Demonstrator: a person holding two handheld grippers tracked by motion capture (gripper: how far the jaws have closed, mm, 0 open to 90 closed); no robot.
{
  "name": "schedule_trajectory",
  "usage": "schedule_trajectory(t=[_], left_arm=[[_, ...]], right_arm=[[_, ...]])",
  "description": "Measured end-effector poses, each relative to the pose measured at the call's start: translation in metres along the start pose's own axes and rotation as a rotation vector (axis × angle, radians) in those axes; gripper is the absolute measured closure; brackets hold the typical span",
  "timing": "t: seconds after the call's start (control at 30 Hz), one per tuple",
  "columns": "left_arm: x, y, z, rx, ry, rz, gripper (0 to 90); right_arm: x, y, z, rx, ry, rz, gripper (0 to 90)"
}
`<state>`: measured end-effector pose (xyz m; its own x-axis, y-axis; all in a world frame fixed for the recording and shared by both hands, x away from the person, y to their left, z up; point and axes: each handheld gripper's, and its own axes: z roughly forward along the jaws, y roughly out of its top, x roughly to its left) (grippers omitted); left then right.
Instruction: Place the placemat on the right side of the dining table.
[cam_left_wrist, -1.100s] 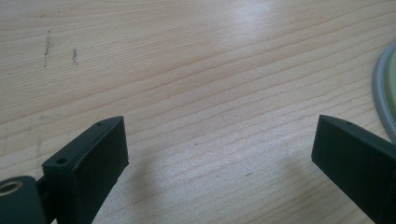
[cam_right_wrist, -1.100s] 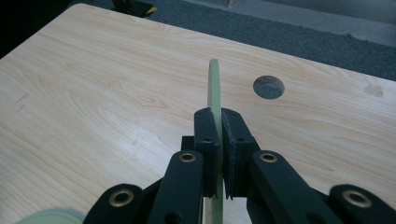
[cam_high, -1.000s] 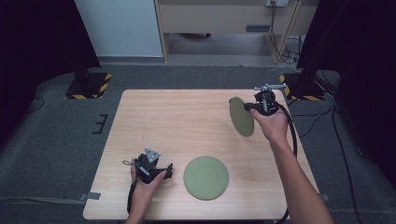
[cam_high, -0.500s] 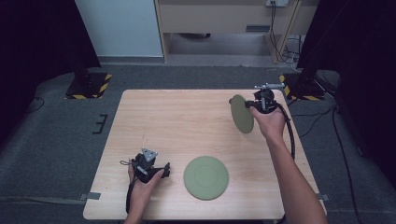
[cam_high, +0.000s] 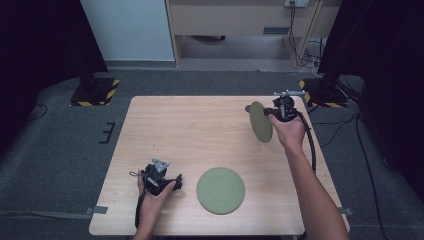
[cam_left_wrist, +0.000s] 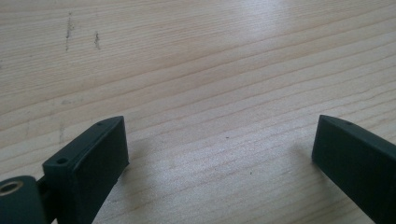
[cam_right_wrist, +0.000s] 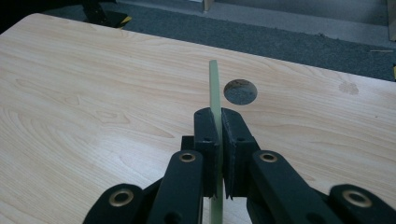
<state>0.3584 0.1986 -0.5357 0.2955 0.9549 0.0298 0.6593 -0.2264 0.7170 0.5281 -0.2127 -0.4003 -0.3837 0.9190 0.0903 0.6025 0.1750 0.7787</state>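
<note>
A round green plate (cam_high: 220, 190) lies flat on the wooden table (cam_high: 200, 130), near its front edge. A second green plate (cam_high: 261, 121) stands on edge above the table's far right part. My right gripper (cam_high: 278, 112) is shut on its rim. In the right gripper view the plate's thin edge (cam_right_wrist: 215, 88) rises between the pads of that gripper (cam_right_wrist: 218, 135). My left gripper (cam_high: 176, 181) rests at the front left, just left of the flat plate. It is open, and in its own view the left gripper (cam_left_wrist: 219, 135) has only bare wood between its jaws.
A round cable hole (cam_high: 249, 108) is cut in the table (cam_right_wrist: 93, 93) just beyond the held plate; the hole (cam_right_wrist: 240, 91) shows ahead of the right jaws. Grey carpet (cam_high: 60, 140) surrounds the table. Black stands with yellow stripes (cam_high: 95, 90) sit at the far corners.
My right hand has sunk slightly with the plate, which now looks more edge-on from above. The left hand and the flat plate have kept still.
</note>
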Motion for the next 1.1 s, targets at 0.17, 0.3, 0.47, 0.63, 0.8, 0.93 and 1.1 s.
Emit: schedule_trajectory(t=[0.17, 0.3, 0.47, 0.63, 0.8, 0.93, 1.1], left_arm=[[0.000, 0.000, 0.001, 0.006, -0.001, -0.002, 3.3], [0.000, 0.001, 0.001, 0.009, 0.000, -0.001, 3.2], [-0.001, 0.001, 0.001, 0.008, -0.006, 0.008, 3.4], [-0.001, 0.001, 0.001, 0.008, -0.009, 0.004, 3.6], [0.003, 0.006, -0.008, -0.015, -0.010, -0.005, 3.6], [0.011, 0.010, -0.007, -0.012, -0.003, -0.018, 3.7], [0.019, 0.010, -0.003, 0.007, 0.003, -0.019, 3.9]], right_arm=[[-0.008, -0.002, -0.002, -0.003, -0.011, 0.002, 86.0], [-0.017, -0.006, -0.004, -0.008, -0.020, 0.014, 86.0], [-0.033, -0.011, -0.005, -0.014, -0.031, 0.032, 86.0], [-0.049, -0.017, -0.005, -0.004, -0.044, 0.045, 86.0], [-0.062, -0.023, -0.002, -0.011, -0.038, 0.071, 86.0], [-0.070, -0.028, 0.001, -0.007, -0.043, 0.083, 86.0], [-0.079, -0.034, 0.004, 0.002, -0.051, 0.101, 86.0]])
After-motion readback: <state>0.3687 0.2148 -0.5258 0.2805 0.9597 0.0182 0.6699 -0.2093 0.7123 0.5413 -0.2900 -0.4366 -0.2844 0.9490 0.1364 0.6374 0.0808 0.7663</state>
